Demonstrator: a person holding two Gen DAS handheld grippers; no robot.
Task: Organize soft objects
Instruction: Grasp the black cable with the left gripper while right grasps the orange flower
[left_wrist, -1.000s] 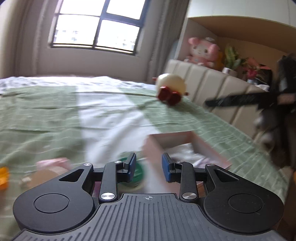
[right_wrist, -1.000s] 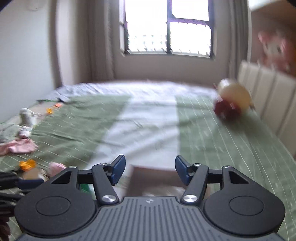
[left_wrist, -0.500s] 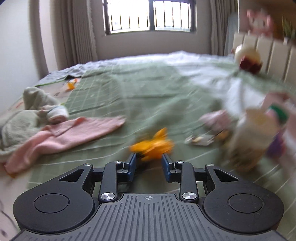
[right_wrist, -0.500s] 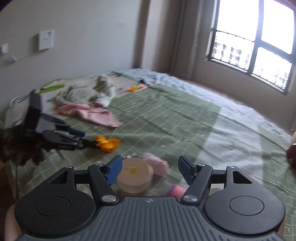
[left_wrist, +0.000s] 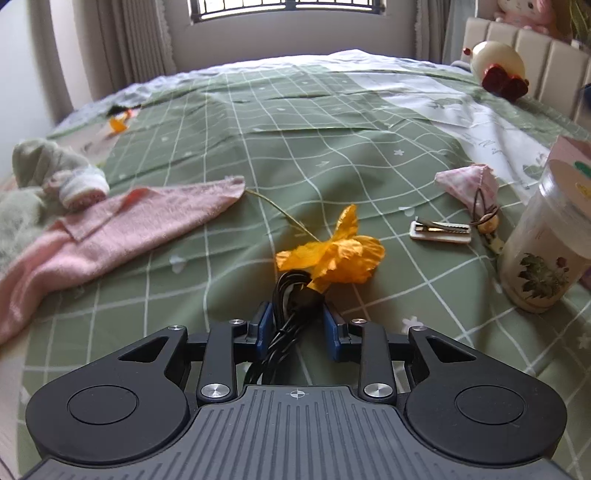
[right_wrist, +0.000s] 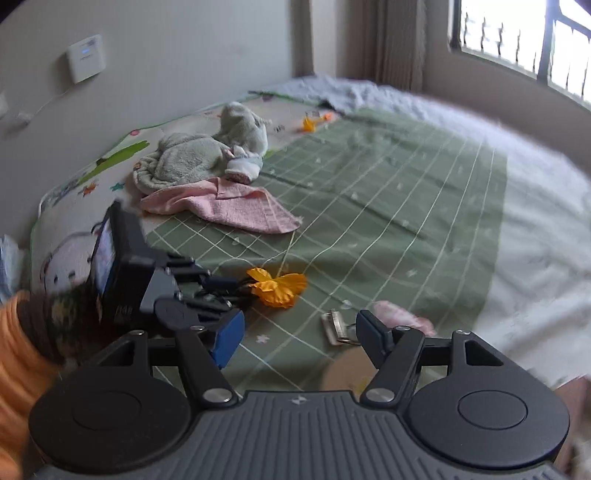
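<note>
My left gripper (left_wrist: 298, 325) is low over the green checked bedspread, its blue pads either side of a black coiled cable (left_wrist: 291, 302); contact is unclear. An orange fabric flower (left_wrist: 336, 254) lies just beyond the fingertips. A pink towel (left_wrist: 107, 232) lies to the left, by a grey-green plush cloth (left_wrist: 33, 173) with a small sock. My right gripper (right_wrist: 299, 332) is open and empty, above the bed. It sees the left gripper (right_wrist: 218, 291), the flower (right_wrist: 279, 286), the pink towel (right_wrist: 229, 206) and the grey cloth (right_wrist: 199, 155).
A clear jar with a floral label (left_wrist: 550, 243) stands at the right. A hair clip (left_wrist: 439, 230) and a small pink pouch (left_wrist: 469, 181) lie near it. A round cream toy (left_wrist: 498, 62) sits by the padded headboard. Another orange flower (left_wrist: 118, 123) lies far left.
Both grippers swung left, away from the pink box. The left gripper has come down to the black cable by the orange flower. The right gripper stays open.
</note>
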